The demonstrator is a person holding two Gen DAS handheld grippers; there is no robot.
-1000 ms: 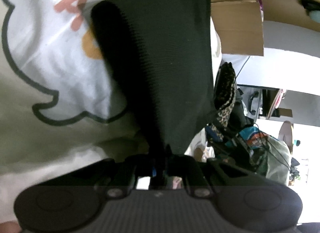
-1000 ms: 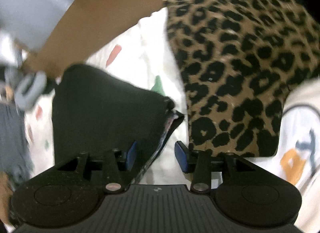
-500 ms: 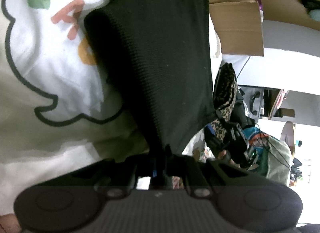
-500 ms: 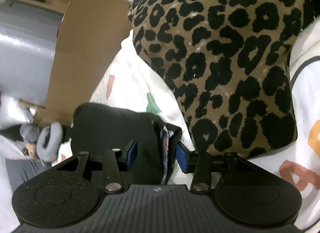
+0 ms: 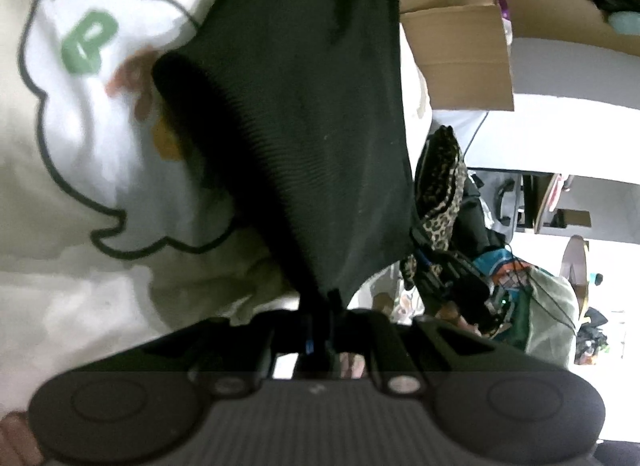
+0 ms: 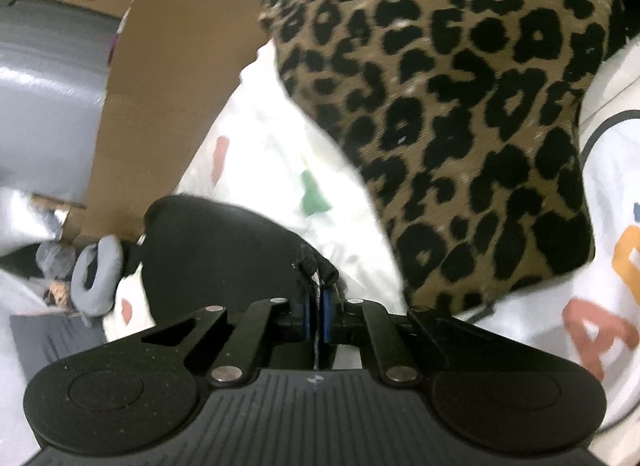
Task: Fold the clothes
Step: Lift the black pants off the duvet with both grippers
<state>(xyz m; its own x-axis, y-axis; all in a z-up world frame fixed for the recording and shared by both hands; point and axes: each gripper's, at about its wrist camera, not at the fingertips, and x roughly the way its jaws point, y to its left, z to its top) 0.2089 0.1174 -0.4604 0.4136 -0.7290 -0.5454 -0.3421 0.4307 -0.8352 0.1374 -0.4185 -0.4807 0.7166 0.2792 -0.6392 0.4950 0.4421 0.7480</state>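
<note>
A black knit garment (image 5: 320, 137) stretches up from my left gripper (image 5: 320, 330), which is shut on its lower corner. The same black garment (image 6: 216, 250) lies low and left in the right wrist view, and my right gripper (image 6: 315, 306) is shut on its edge, blue pads pressed together. A leopard-print garment (image 6: 460, 113) lies folded just right of it on the white printed sheet (image 6: 280, 169). From the left wrist, the leopard-print garment (image 5: 440, 185) shows edge-on past the black fabric.
The white sheet (image 5: 88, 113) carries a cloud outline with coloured letters. A cardboard box (image 6: 160, 77) stands at the sheet's far edge, and that cardboard box (image 5: 456, 37) shows top right in the left wrist view. A grey rolled item (image 6: 96, 274) lies beside it. Clutter (image 5: 520, 290) fills the room beyond.
My right gripper has closed on the black garment's edge; it stood open around it before. The left gripper keeps its hold, and the view has shifted slightly over the sheet.
</note>
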